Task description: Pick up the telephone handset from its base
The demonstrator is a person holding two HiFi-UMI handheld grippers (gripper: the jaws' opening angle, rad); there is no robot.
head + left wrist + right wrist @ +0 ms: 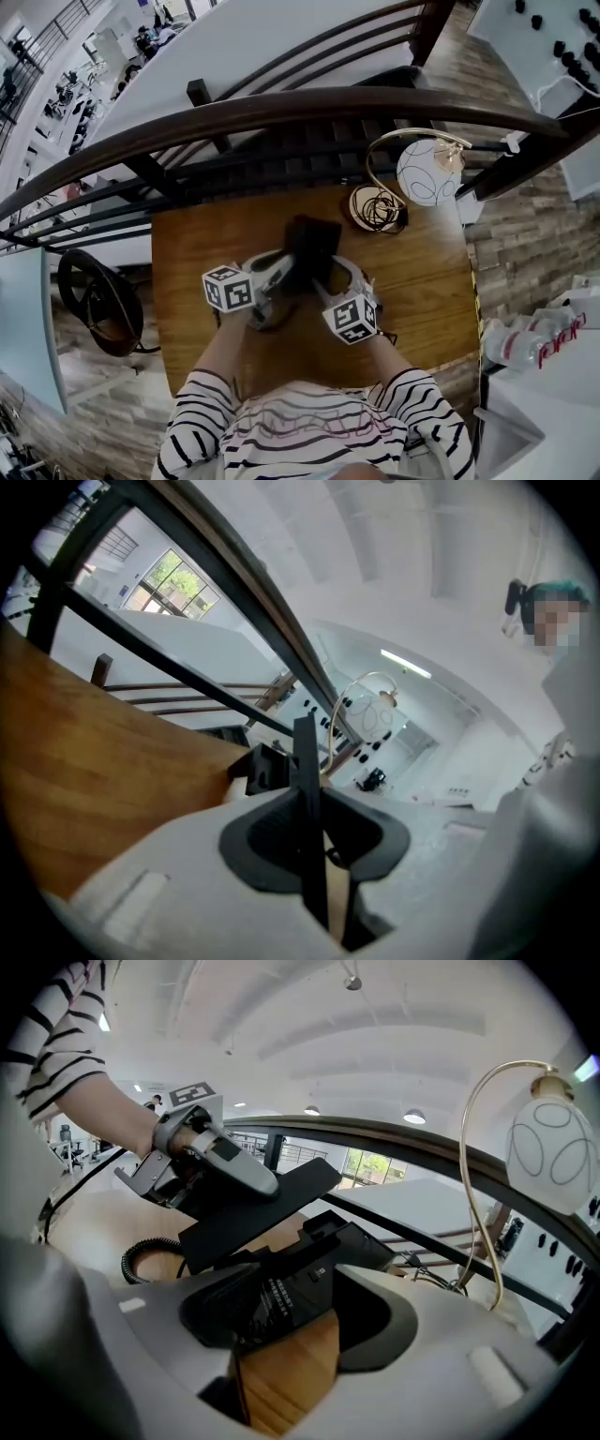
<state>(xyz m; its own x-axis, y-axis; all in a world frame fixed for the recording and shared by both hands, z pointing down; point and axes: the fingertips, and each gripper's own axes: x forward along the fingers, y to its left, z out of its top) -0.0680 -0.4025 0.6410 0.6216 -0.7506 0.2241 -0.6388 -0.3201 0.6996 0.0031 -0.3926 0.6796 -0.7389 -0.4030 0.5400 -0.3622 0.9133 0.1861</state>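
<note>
While the left gripper (314,855) pinches its jaws flat onto the thin, matte black handset (253,1208), the right gripper (291,1335) clamps wider-set jaws on the blocky black telephone base (328,1251). The handset hangs tilted just above that base, and a coiled cord (141,1260) curls beside it on the glossy wooden table (187,281).

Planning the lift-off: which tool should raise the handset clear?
Left. The left tool is shut on the thin black handset, which sits tilted above the base. The right tool grips the base, so it is probably best used to steady it.
</note>
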